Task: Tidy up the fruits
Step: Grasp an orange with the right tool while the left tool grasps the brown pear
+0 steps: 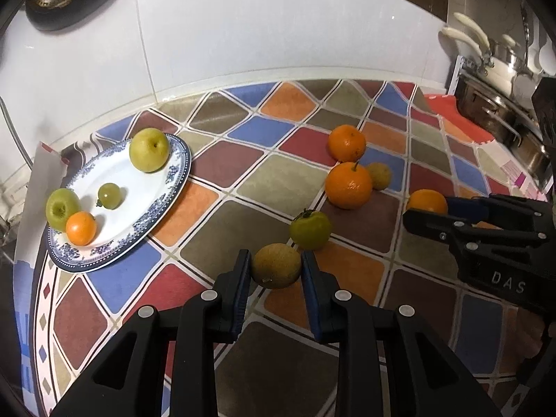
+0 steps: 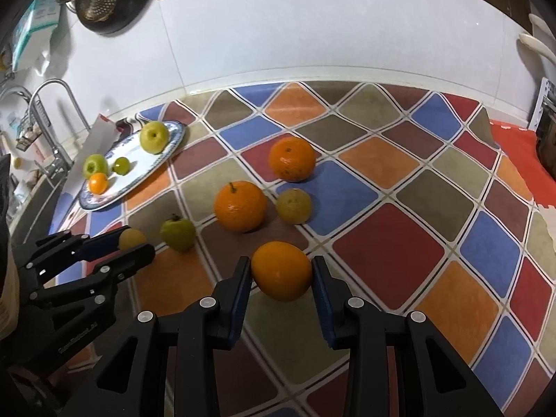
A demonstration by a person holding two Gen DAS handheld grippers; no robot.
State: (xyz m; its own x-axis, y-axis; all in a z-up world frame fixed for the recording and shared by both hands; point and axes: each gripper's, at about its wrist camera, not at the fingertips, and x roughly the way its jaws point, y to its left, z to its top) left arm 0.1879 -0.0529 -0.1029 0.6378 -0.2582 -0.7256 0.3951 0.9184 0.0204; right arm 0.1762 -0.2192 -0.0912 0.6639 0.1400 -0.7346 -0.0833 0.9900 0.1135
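Between left gripper (image 1: 275,267) pads: brown fruit (image 1: 276,266), seemingly gripped; right gripper (image 2: 282,272) brackets orange (image 2: 281,270), contact unclear.

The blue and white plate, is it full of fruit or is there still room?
Still room. The plate holds two green apples, one small green fruit and one small orange, with bare white showing in its middle.

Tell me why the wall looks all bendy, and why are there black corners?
Left wrist view: the fisheye lens curves the white wall and leaves a dark round edge; the big orange casts a soft shadow. Right wrist view: same bending and dark corners; the faucet looks smeared, while the orange between the right tongs stays fairly sharp.
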